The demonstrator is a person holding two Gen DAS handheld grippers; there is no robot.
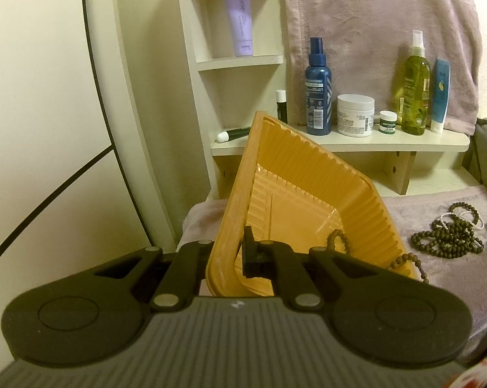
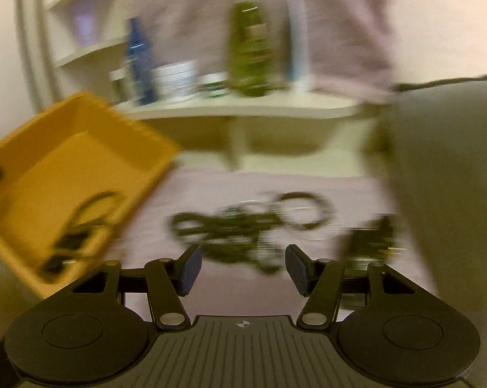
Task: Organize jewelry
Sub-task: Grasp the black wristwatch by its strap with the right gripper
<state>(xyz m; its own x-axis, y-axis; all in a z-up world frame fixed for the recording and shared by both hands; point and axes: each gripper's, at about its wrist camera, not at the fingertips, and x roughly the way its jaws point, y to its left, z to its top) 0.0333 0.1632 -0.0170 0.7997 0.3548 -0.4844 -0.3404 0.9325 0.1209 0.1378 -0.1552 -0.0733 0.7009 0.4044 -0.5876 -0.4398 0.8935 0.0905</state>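
Note:
My left gripper is shut on the near rim of an orange ribbed plastic tray and holds it tilted. A brown bead bracelet lies in the tray and another bead string hangs over its right edge. A pile of dark bead bracelets with a white one lies on the mauve cloth to the right. In the blurred right wrist view, my right gripper is open and empty just before that pile, with the tray at the left.
A cream shelf behind holds a blue spray bottle, a white cream jar, a small green jar, an olive spray bottle and a blue tube. A lilac tube stands on a higher shelf. A grey cushion is at the right.

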